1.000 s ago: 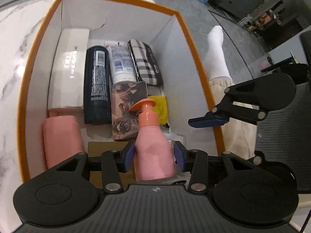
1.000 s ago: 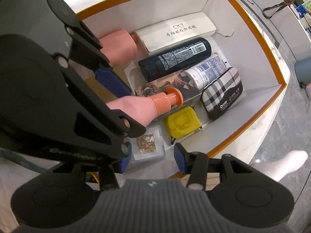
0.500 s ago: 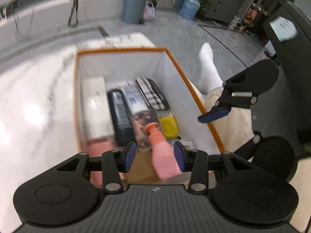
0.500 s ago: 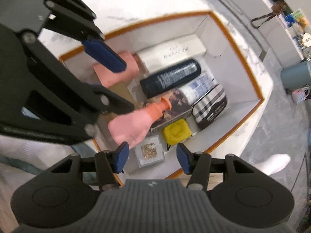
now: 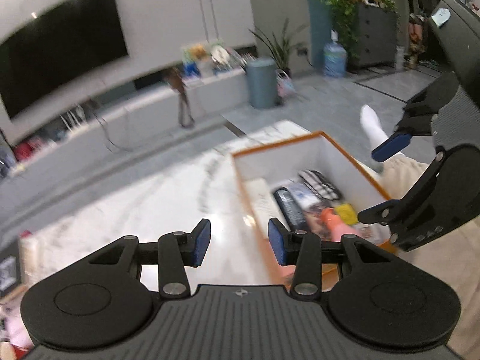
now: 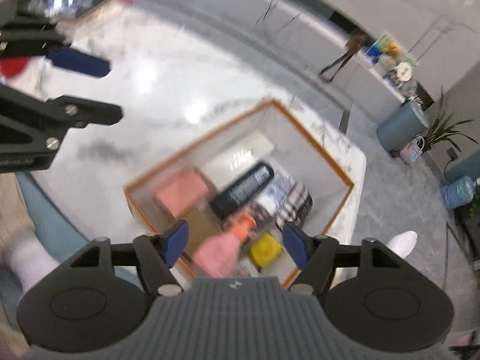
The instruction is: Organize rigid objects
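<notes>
An orange-rimmed white box [image 6: 339,165] sits on a white marble table [image 6: 156,72]. In it lie a pink pump bottle [image 6: 220,252], a pink block [image 6: 180,192], a white case [image 6: 240,157], a dark bottle [image 6: 243,190], a plaid case [image 6: 295,202] and a yellow item [image 6: 265,249]. The box also shows in the left wrist view [image 5: 330,156]. My left gripper [image 5: 238,246] is open and empty, high above the table left of the box. My right gripper [image 6: 235,244] is open and empty, high above the box's near end.
A grey bin [image 5: 262,82], a water jug [image 5: 334,60] and plants [image 5: 342,0] stand on the floor beyond the table. A low TV bench [image 5: 195,96] and a dark screen [image 5: 60,45] are at the back. A white-socked foot [image 5: 372,123] is right of the box.
The left gripper let go of the pink pump bottle, which now lies in the box. Both grippers rose and drew back from the box, the left one swinging left over the table.
</notes>
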